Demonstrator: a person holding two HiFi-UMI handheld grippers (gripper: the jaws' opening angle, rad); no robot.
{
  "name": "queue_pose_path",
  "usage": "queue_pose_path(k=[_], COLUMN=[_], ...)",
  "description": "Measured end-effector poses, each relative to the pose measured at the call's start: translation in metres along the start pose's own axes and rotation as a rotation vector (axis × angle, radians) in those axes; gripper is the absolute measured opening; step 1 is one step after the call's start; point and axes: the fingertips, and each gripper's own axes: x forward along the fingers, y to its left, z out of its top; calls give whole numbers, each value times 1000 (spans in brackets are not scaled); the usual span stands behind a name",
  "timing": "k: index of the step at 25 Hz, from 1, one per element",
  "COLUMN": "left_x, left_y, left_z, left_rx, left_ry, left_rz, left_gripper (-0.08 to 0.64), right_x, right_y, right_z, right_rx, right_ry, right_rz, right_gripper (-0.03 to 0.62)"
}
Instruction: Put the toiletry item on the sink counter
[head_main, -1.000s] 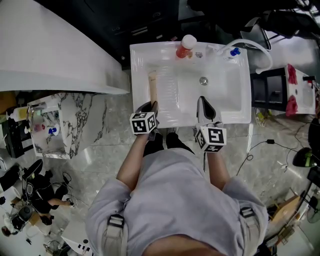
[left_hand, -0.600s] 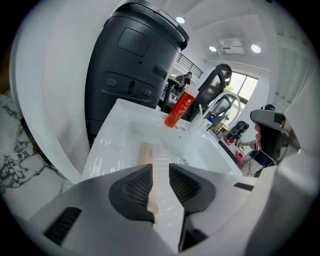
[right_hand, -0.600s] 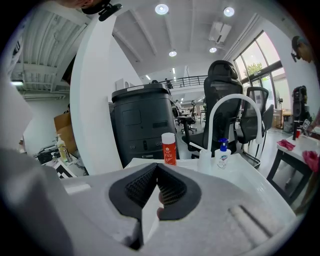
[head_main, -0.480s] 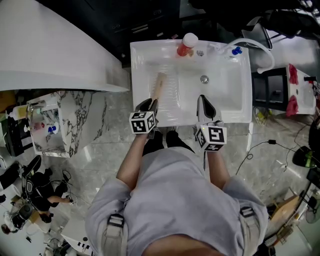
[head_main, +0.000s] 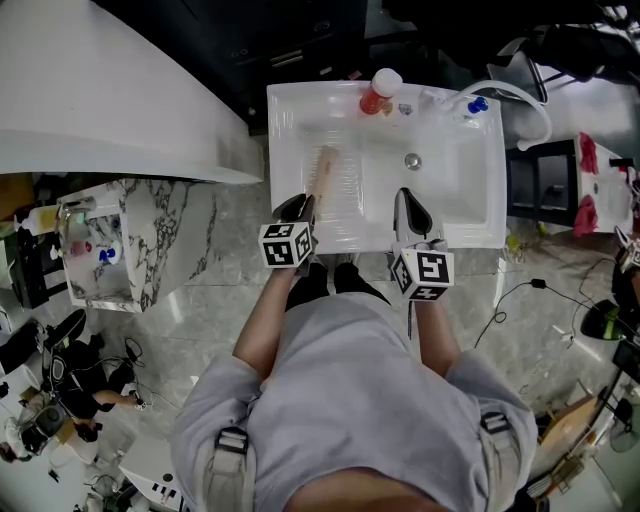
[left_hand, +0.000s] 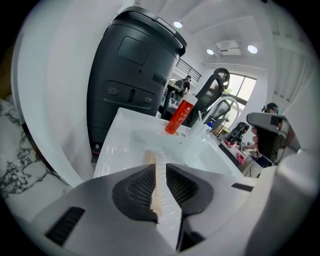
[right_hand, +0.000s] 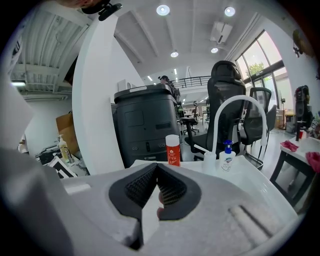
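Note:
A slim beige stick-like toiletry item lies slanted over the ribbed slope of the white sink. Its near end sits between the jaws of my left gripper. In the left gripper view the stick runs up out of the narrow gap of the left gripper, which is shut on it. My right gripper hovers over the sink's front edge, near the basin's middle. Its jaws meet at the tips with nothing held, as the right gripper view shows.
A red bottle with a white cap stands on the sink's back ledge. A blue-topped soap dispenser and a curved white faucet are at the back right. The drain lies in the basin. A marble-topped stand is on the left.
The stick's far end has swung right, from straight along the sink's left side to a slant over the ribs. Both grippers have hardly moved.

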Motion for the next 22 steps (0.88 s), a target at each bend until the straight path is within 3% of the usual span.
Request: queue_pose_path(k=[22], left_x=[-52], left_y=[-1], left_z=[31], left_rx=[32], left_ry=[-149], left_rz=[59], left_gripper=[6], right_x=[-9], right_y=[23], right_z=[33], right_rx=[-46], right_ry=[-72], right_rz=[55], right_gripper=[5])
